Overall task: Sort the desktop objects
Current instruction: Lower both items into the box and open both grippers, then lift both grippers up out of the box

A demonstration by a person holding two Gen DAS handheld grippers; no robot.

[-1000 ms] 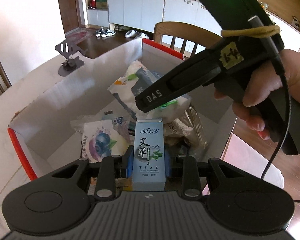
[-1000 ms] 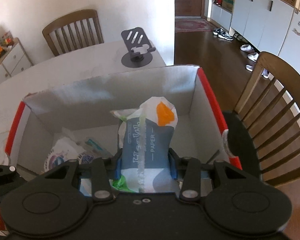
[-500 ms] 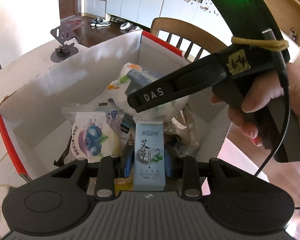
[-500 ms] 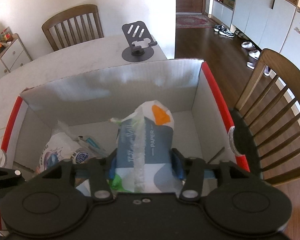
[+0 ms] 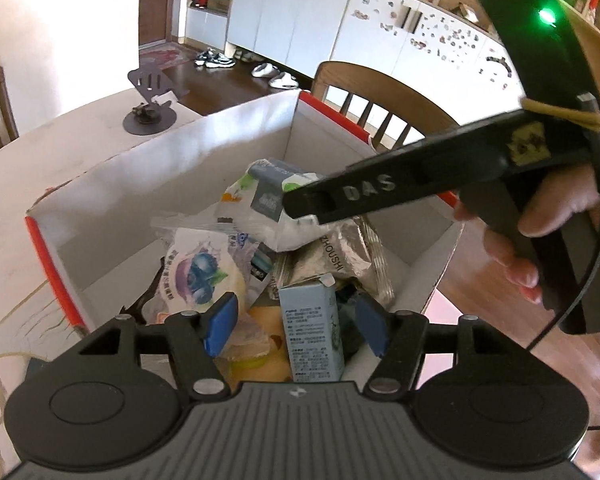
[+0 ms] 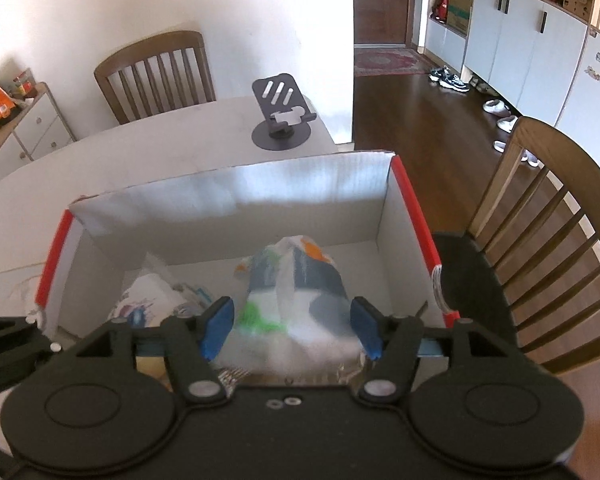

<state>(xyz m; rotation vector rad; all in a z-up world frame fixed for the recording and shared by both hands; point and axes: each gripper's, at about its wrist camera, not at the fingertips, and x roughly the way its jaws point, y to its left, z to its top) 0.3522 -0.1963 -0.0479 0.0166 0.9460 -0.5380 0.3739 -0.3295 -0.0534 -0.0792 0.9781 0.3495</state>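
Note:
A white cardboard box with red edges [image 5: 112, 200] stands on the table; it also shows in the right wrist view [image 6: 228, 196]. My left gripper [image 5: 296, 330] is open above it; a light blue carton [image 5: 312, 340] lies loose between its pads. My right gripper [image 6: 290, 330] is open over the box, and a tissue pack [image 6: 296, 292] sits blurred just below its pads. The tissue pack [image 5: 276, 208] also shows in the left wrist view, under the right gripper's black body [image 5: 420, 184]. A blueberry snack bag [image 5: 200, 272] and a silver foil packet [image 5: 340, 256] lie inside the box.
A dark phone stand [image 6: 280, 120] sits on the white table [image 6: 140, 160] behind the box. Wooden chairs stand at the table's far side [image 6: 156, 72] and right of the box [image 6: 548, 232]. White cabinets and shoes line the far wall.
Both grippers have opened. The blue carton has come free of the left pads and turned, and the tissue pack has dropped from the right pads into the box.

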